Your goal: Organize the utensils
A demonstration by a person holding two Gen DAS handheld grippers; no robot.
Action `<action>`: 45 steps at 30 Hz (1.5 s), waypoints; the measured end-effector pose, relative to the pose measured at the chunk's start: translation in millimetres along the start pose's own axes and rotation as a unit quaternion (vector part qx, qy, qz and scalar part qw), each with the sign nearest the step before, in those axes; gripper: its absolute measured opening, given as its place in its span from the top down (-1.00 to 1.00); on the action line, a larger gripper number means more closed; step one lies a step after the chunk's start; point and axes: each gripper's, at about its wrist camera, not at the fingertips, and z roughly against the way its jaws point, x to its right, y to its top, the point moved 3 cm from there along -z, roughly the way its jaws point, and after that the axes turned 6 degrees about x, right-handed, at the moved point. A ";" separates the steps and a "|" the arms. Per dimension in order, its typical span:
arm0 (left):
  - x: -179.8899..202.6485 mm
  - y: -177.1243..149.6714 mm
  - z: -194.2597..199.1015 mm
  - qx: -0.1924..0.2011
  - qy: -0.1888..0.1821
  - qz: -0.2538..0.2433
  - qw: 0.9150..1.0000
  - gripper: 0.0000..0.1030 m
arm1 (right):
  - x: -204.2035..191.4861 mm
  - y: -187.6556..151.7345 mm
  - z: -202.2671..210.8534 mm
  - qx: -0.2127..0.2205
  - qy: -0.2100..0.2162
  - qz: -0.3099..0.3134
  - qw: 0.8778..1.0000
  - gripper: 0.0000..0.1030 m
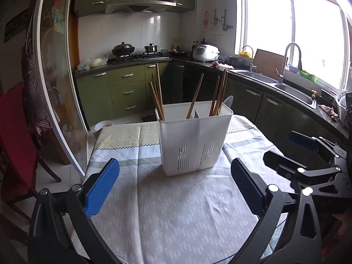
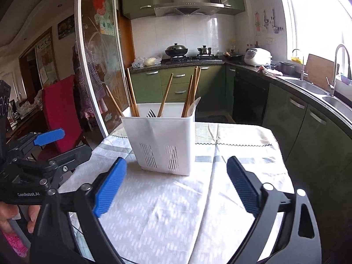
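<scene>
A white slotted utensil holder [image 1: 193, 138] stands upright on the cloth-covered table [image 1: 176, 209]. It holds several wooden chopsticks [image 1: 157, 94], a dark fork [image 1: 195, 114] and a pale spoon [image 1: 228, 102]. It also shows in the right wrist view [image 2: 165, 140], with chopsticks [image 2: 166, 94] and the fork [image 2: 150, 113]. My left gripper [image 1: 175, 187] is open and empty, a short way before the holder. My right gripper [image 2: 177, 187] is open and empty, also before the holder. The right gripper [image 1: 292, 154] also shows at the right of the left wrist view, and the left gripper [image 2: 66, 144] at the left of the right wrist view.
A red chair [image 2: 60, 110] stands left of the table beside a glass sliding door [image 1: 55, 88]. Green kitchen cabinets [image 1: 127, 90], a stove with a wok [image 1: 123, 49], a rice cooker [image 1: 204, 52] and a sink [image 1: 292, 90] line the far walls.
</scene>
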 end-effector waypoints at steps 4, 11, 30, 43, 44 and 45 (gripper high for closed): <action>-1.2 -28.7 16.1 -0.017 0.006 0.004 1.000 -0.87 | -1.5 -20.3 24.9 0.008 -0.018 0.012 1.000 -0.91; -4.9 -46.2 55.1 0.002 0.016 0.023 1.000 -0.87 | -9.3 -46.7 67.5 0.016 -0.029 0.023 0.999 -0.91; 22.9 -68.7 150.7 0.028 0.024 0.008 0.999 -0.88 | -10.8 -70.1 200.7 0.061 -0.051 0.012 0.997 -0.91; 29.0 -81.1 167.6 0.028 0.030 0.008 0.999 -0.88 | -13.2 -80.4 232.0 0.081 -0.050 -0.004 0.995 -0.91; 28.9 -81.8 167.3 0.027 0.031 0.008 0.999 -0.88 | -13.9 -80.6 233.3 0.081 -0.050 -0.004 0.995 -0.91; 29.3 -82.4 167.2 0.027 0.032 0.006 0.999 -0.88 | -13.9 -80.3 233.5 0.082 -0.050 -0.005 0.995 -0.91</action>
